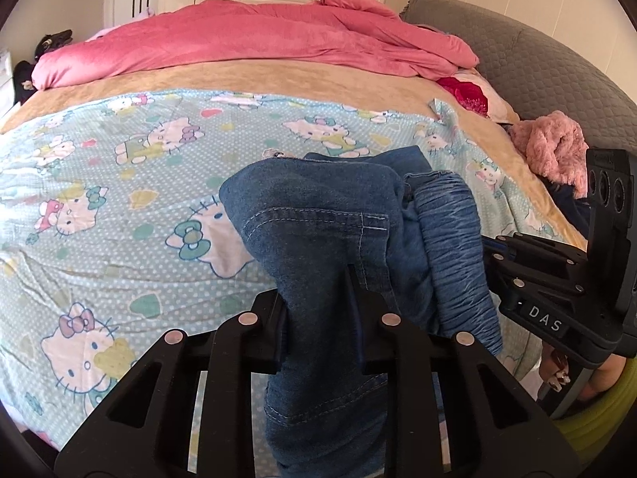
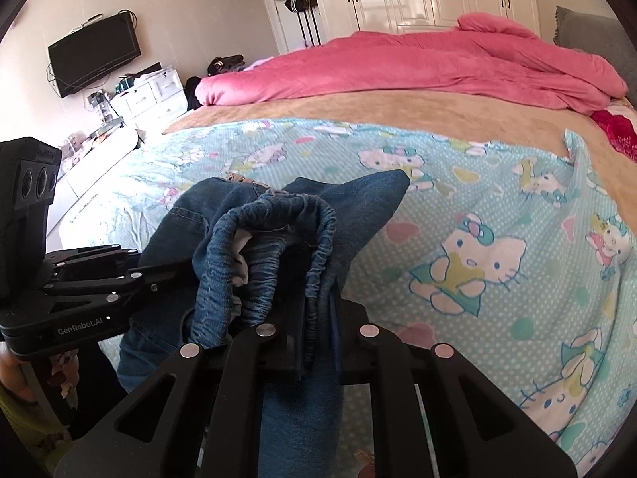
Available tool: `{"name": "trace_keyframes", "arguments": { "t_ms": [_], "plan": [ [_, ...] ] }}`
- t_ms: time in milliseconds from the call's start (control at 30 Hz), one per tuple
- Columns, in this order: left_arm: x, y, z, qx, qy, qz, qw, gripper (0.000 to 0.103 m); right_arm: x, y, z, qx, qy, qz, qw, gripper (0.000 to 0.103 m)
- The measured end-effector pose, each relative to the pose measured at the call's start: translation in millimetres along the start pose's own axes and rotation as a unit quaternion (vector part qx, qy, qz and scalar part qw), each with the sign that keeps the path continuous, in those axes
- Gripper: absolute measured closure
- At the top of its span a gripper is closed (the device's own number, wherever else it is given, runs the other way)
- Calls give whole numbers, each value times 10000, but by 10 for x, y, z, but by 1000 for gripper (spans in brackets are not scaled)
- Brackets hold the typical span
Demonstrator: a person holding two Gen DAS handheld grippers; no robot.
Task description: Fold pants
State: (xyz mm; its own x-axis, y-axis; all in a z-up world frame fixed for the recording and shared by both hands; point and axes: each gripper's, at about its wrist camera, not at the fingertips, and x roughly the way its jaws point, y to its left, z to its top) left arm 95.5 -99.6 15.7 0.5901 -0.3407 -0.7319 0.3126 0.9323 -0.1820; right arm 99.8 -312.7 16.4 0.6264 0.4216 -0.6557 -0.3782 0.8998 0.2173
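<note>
The pants are small blue denim jeans [image 1: 318,223] with an elastic gathered waistband [image 1: 454,239]. They are bunched and held up above the bed between both grippers. My left gripper [image 1: 318,310] is shut on a fold of the denim. My right gripper [image 2: 318,318] is shut on the gathered waistband [image 2: 278,235] and denim beside it. The right gripper also shows at the right of the left wrist view [image 1: 549,279], and the left gripper at the left of the right wrist view [image 2: 99,279]. The grippers are close together, side by side.
The bed carries a light blue cartoon-cat sheet [image 1: 119,183] over a tan blanket [image 1: 239,75]. A pink duvet [image 1: 258,40] lies at the far side. A grey headboard [image 1: 537,67] and a fuzzy pink item [image 1: 553,147] are right. A TV [image 2: 95,51] and white drawers [image 2: 151,95] stand left.
</note>
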Motion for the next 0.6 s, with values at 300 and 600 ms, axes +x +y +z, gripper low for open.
{"name": "trace_keyframes", "arguments": {
  "t_ms": [300, 600],
  "plan": [
    [3, 40, 303, 44, -175, 111, 9998, 87, 75, -1, 267, -108, -194, -38, 9997, 93],
    [126, 135, 560, 73, -262, 263, 9993, 87, 257, -43, 563, -160, -308, -141, 9993, 93]
  ]
}}
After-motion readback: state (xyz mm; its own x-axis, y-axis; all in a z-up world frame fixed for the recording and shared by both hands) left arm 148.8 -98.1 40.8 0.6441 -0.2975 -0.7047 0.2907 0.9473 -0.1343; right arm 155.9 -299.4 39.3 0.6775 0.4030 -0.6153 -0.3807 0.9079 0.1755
